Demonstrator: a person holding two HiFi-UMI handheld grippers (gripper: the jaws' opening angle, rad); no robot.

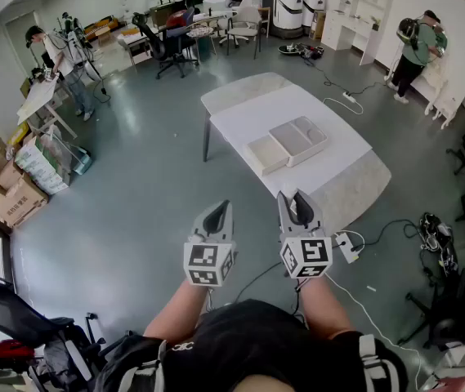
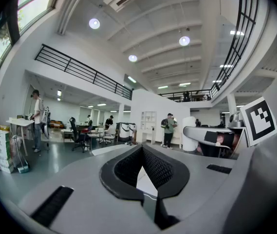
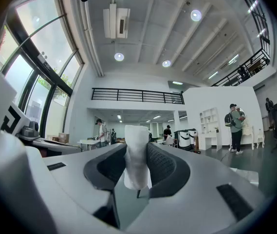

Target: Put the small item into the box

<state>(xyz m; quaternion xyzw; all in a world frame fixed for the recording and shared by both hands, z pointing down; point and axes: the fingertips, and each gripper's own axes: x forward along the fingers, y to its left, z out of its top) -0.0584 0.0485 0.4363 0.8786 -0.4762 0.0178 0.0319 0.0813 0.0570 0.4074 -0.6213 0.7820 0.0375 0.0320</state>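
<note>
A small white wrapped item (image 3: pixel 137 160) stands upright between the pads of my right gripper (image 3: pixel 137 147), which is shut on it. In the head view the right gripper (image 1: pixel 296 196) and left gripper (image 1: pixel 225 206) are held side by side over the grey floor, short of the white table (image 1: pixel 240 117). On that table lies an open pale box (image 1: pixel 299 140), with its flat lid (image 1: pixel 266 154) beside it on the left. My left gripper (image 2: pixel 142 149) has its tips together and nothing in it. The box is well ahead of both grippers.
A power strip (image 1: pixel 347 247) and cables lie on the floor just right of my right gripper. Cardboard boxes (image 1: pixel 7 190) stack at the left. A black chair (image 1: pixel 11 321) stands at lower left. People stand at desks at the far left and far right.
</note>
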